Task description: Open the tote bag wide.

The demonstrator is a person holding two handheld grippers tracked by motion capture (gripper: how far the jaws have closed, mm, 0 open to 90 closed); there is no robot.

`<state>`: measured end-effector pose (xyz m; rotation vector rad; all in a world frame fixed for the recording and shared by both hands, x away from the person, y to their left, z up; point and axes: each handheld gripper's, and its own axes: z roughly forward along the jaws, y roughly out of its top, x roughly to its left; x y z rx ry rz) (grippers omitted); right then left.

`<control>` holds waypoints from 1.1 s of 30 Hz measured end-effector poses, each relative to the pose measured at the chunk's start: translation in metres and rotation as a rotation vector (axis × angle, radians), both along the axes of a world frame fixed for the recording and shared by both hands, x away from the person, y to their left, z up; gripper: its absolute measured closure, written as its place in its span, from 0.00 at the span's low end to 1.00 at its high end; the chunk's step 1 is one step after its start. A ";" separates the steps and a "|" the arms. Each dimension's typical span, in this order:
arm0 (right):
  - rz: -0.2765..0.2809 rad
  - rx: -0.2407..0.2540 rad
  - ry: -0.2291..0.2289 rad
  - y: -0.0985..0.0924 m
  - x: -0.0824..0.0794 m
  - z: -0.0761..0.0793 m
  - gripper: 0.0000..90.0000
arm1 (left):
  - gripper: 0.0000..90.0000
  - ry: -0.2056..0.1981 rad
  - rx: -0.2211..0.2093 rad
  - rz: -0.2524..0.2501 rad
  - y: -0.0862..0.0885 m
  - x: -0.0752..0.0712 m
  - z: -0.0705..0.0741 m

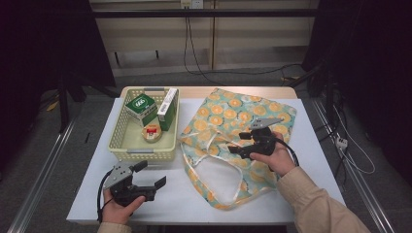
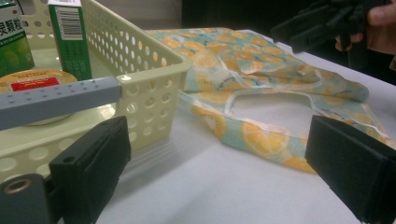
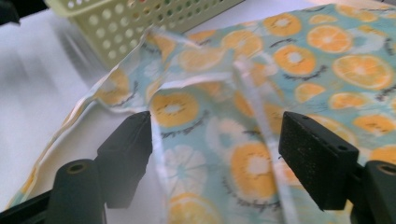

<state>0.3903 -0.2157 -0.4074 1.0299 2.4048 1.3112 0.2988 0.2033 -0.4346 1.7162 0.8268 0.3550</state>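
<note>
With jaws apart, the right tool (image 1: 243, 143) hovers over the flat tote (image 1: 228, 121), while the left tool (image 1: 151, 175) waits open beside the basket (image 1: 143, 154).

the basket (image 3: 154, 28) is cut off by the frame's top edge, its contents hidden.

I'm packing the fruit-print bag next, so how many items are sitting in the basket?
3. A green box at the back left of the basket, a taller green-and-white carton standing at the back right, and a round tin in front of them. Smaller things could be hidden behind them.
</note>
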 end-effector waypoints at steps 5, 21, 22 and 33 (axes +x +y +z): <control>0.016 -0.057 -0.012 0.011 -0.008 -0.012 0.45 | 0.07 -0.008 0.007 0.011 0.003 0.002 0.000; 0.079 -0.104 0.060 0.022 -0.020 -0.039 0.97 | 0.05 -0.029 -0.002 0.027 0.010 0.012 0.001; 0.069 -0.098 0.064 0.020 -0.019 -0.039 0.98 | 0.04 -0.031 -0.002 0.031 0.011 0.013 0.001; 0.062 -0.048 0.047 0.009 -0.013 -0.020 1.00 | 0.05 -0.030 0.013 0.027 0.011 0.013 0.000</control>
